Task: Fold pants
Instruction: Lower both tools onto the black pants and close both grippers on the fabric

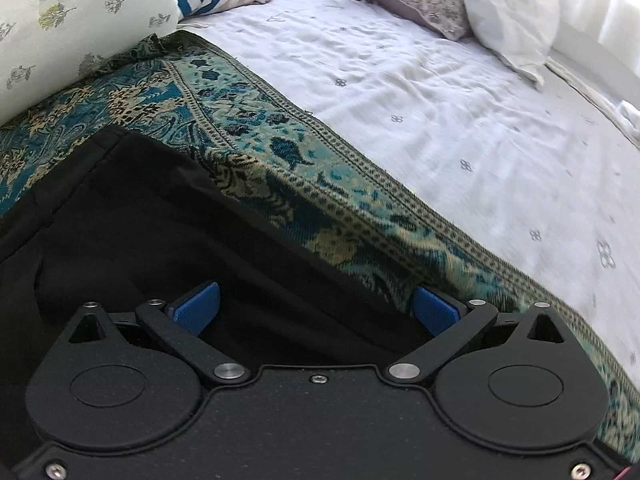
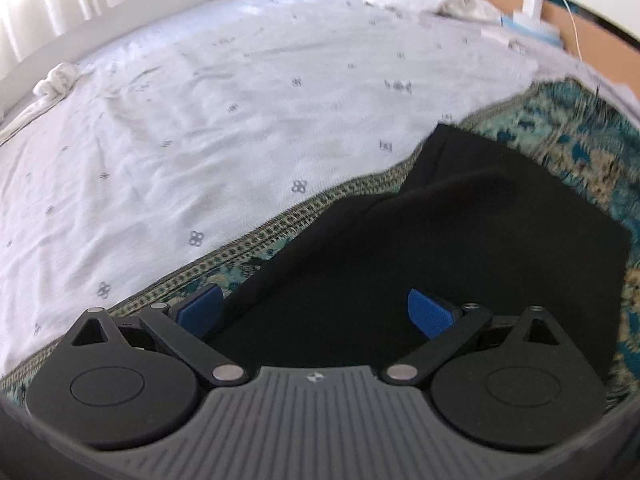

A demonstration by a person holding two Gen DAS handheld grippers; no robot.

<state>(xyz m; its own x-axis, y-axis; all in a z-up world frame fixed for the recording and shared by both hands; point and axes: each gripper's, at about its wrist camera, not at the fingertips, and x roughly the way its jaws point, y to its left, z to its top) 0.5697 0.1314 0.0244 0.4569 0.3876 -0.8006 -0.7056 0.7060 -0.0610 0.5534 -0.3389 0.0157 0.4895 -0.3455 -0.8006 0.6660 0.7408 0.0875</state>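
We find the black pants (image 1: 168, 240) lying on a teal patterned throw (image 1: 240, 120), filling the lower left of the left wrist view and the lower right of the right wrist view (image 2: 480, 240). Our left gripper (image 1: 316, 308) sits low over the dark cloth, blue pads (image 1: 198, 306) spread wide, nothing between them. Our right gripper (image 2: 316, 312) likewise gapes, one pad over the throw's border (image 2: 280, 224), the other over the pants. White bedsheet (image 2: 200, 140) beyond; pillows (image 1: 508, 12) at the upper right of the left view, a floral quilt (image 1: 60, 20) at its upper left
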